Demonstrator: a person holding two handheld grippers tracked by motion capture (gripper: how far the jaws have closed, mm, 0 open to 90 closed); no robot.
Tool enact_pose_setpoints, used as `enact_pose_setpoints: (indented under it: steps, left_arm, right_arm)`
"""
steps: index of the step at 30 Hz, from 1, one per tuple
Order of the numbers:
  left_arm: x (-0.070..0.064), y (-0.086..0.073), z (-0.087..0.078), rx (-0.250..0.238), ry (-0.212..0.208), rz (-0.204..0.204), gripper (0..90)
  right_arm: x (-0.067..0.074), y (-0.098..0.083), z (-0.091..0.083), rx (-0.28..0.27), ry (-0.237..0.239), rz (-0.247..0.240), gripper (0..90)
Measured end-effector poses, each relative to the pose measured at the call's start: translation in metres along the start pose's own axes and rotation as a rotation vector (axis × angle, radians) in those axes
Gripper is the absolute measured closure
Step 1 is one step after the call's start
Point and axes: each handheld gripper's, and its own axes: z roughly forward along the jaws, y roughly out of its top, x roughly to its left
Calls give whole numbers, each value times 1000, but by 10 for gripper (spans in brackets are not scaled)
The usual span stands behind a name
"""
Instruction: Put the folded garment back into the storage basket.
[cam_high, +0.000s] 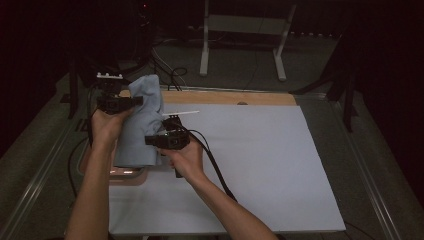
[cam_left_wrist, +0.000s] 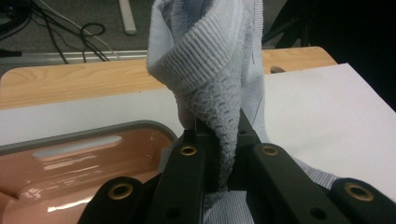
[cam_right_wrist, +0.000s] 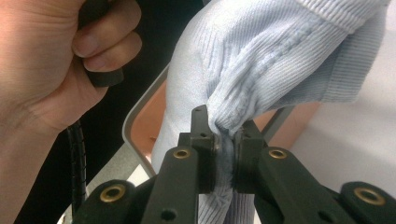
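Cloth (cam_left_wrist: 210, 60) pinched between both grippers' jaws

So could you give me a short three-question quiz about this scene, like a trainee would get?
1. True or false: both the left hand-held gripper and the right hand-held gripper are clamped on the pale blue knitted garment.
2. What lies under the hanging garment? A) pink tray with grey rim B) metal bucket C) cardboard box
3. What covers most of the wooden table?

Key: 1 true; 2 A; 3 a white sheet.
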Motion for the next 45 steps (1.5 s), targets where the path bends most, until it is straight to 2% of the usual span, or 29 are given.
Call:
enact_pose_setpoints:
  steps: [12, 23, 45]
  left_arm:
    - [8, -3, -5, -4, 22, 9, 876]
    - [16, -6, -9, -20, 31, -6, 876]
    - [28, -12, -20, -43, 50, -23, 876]
  right_arm:
    - [3, -2, 9, 9, -1, -5, 824]
    - [11, 0, 17, 22, -9, -30, 824]
    - [12, 1, 38, 34, -19, -20, 824]
